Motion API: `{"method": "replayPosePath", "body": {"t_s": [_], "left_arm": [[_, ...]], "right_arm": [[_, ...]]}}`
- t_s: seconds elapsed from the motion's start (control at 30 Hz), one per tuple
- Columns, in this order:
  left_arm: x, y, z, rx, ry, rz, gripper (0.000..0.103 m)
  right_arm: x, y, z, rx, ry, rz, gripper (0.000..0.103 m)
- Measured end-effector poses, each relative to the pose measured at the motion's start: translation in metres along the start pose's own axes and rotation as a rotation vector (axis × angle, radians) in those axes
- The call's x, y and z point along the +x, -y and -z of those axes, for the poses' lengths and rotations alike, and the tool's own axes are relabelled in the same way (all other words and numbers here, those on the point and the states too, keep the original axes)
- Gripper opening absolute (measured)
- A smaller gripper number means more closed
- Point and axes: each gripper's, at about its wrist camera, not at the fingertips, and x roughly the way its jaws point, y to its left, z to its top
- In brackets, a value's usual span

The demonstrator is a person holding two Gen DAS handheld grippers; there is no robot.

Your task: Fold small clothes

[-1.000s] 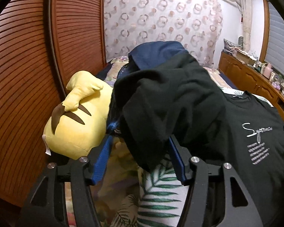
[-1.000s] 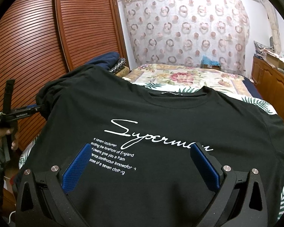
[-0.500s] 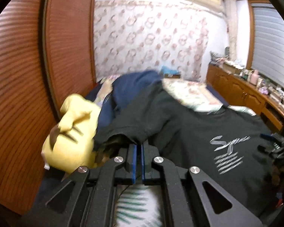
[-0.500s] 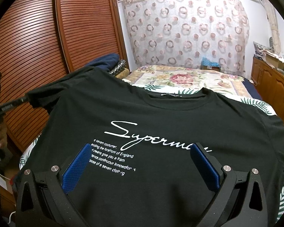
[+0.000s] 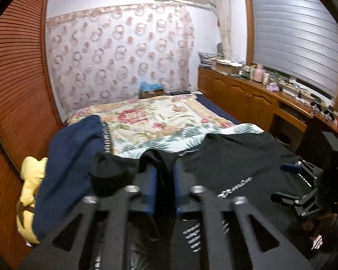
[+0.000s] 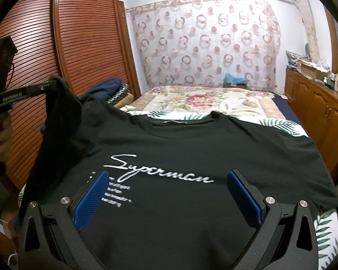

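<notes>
A black T-shirt [image 6: 169,139] with white "Superman" lettering lies front-up across the bed. My left gripper [image 5: 165,180] has the shirt's left sleeve [image 5: 156,159] bunched between its blue pads, and its jaws are opening. In the right wrist view that gripper [image 6: 40,87] holds the sleeve [image 6: 61,103] lifted above the shirt's left edge. My right gripper [image 6: 166,193] hovers open over the lower chest print with nothing between its pads. It also shows at the right of the left wrist view, right gripper [image 5: 297,180].
A floral bedspread [image 6: 214,99] covers the bed beyond the shirt. A navy garment [image 5: 72,153] and a yellow plush toy [image 5: 31,180] lie at the left edge by the louvred wardrobe doors [image 6: 85,45]. A wooden cabinet [image 5: 247,99] with clutter runs along the right wall.
My left gripper closed on the shirt's sleeve, then rose and swung right, lifting the sleeve over the shirt. The right gripper stayed open over the print, barely shifting.
</notes>
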Motion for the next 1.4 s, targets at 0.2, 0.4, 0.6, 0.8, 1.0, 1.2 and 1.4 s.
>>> {"method": "replayPosePath", "body": {"t_s": [0.2, 0.4, 0.6, 0.8, 1.0, 1.2, 1.4], "left_arm": [[-0.012, -0.001, 0.010, -0.002, 0.005, 0.018, 0.079], [-0.023, -0.016, 0.025, -0.029, 0.007, -0.042, 0.079], [-0.030, -0.034, 0.048, -0.081, 0.006, -0.090, 0.079], [-0.037, -0.053, 0.069, -0.126, -0.001, -0.138, 0.079], [-0.043, -0.070, 0.084, -0.171, -0.006, -0.166, 0.079], [-0.043, -0.074, 0.095, -0.183, -0.019, -0.174, 0.079], [-0.040, -0.068, 0.099, -0.182, -0.030, -0.169, 0.079]], "right_arm": [[0.000, -0.010, -0.003, -0.005, -0.006, -0.003, 0.103], [0.010, -0.020, -0.017, -0.055, -0.013, -0.054, 0.097], [0.036, -0.039, -0.037, -0.160, -0.046, -0.167, 0.075], [0.083, -0.075, -0.050, -0.255, -0.130, -0.329, 0.061], [0.138, -0.108, -0.048, -0.337, -0.257, -0.446, 0.049], [0.173, -0.127, -0.038, -0.431, -0.325, -0.440, 0.037], [0.180, -0.116, -0.053, -0.440, -0.303, -0.395, 0.005]]}}
